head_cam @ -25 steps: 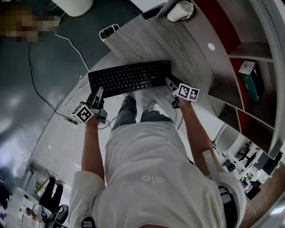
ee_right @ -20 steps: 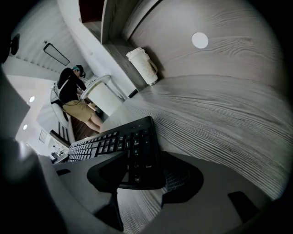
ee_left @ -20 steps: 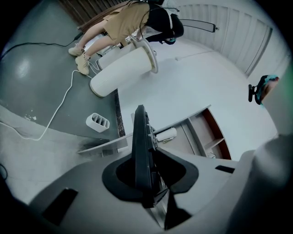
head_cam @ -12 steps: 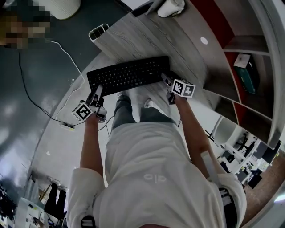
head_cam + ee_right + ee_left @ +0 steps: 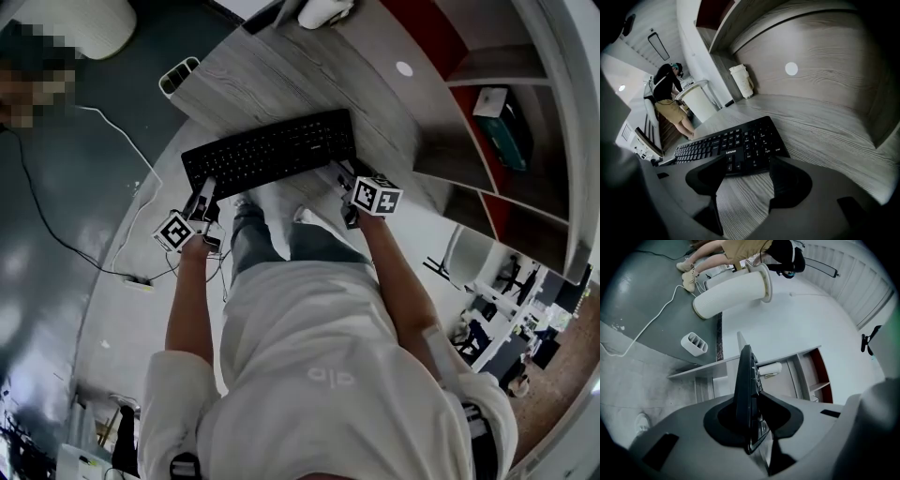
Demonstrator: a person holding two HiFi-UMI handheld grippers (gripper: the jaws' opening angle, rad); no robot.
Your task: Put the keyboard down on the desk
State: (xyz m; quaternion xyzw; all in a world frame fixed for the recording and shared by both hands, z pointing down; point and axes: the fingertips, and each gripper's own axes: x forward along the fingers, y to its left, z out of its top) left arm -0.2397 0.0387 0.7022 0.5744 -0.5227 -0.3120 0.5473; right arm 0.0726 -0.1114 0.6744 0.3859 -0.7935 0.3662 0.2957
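The black keyboard (image 5: 272,150) lies across the near edge of the grey wood desk (image 5: 281,84). Its right end rests on the desk top (image 5: 825,93); its left end sticks out past the edge. My left gripper (image 5: 206,192) is shut on that left end, and in the left gripper view the keyboard (image 5: 746,376) stands edge-on, pinched between the jaws of the left gripper (image 5: 750,413). My right gripper (image 5: 747,176) has just been opening and stands open just short of the near edge of the keyboard (image 5: 731,145), pads off it. The right gripper (image 5: 342,173) sits at the keyboard's right end.
A white roll (image 5: 323,11) stands at the desk's far end, and a round white cap (image 5: 404,68) is set in the top. Shelves with a box (image 5: 492,112) rise to the right. On the floor lie a white cable (image 5: 112,141) and a slotted white holder (image 5: 178,75).
The right gripper has let go of the keyboard's right end and drawn back a little. The left gripper has sunk with the left end still in it.
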